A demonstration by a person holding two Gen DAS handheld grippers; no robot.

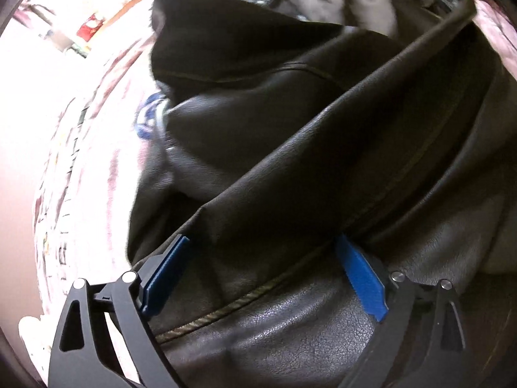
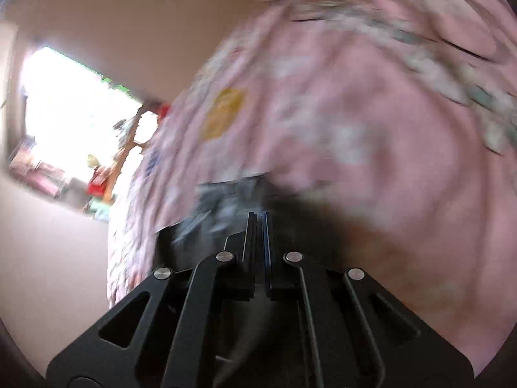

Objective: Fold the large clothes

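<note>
Leather jacket [image 1: 290, 168] and pink bedsheet [image 2: 355, 113] show no readable writing.

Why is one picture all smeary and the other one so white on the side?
Right wrist view: motion blur smears the pink flowered sheet; only the shut right gripper is sharp. Left wrist view: sharper on the dark leather jacket between the open left gripper fingers, but bright light washes out the left side; fisheye bends both.

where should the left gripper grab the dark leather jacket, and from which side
Take the raised fold of the dark leather jacket, the ridge running diagonally between the open left gripper. Come down from above, straddling it: the ridge stands up off the flatter panel with the stitched seam, so both pads likely get a face to pinch.
</note>
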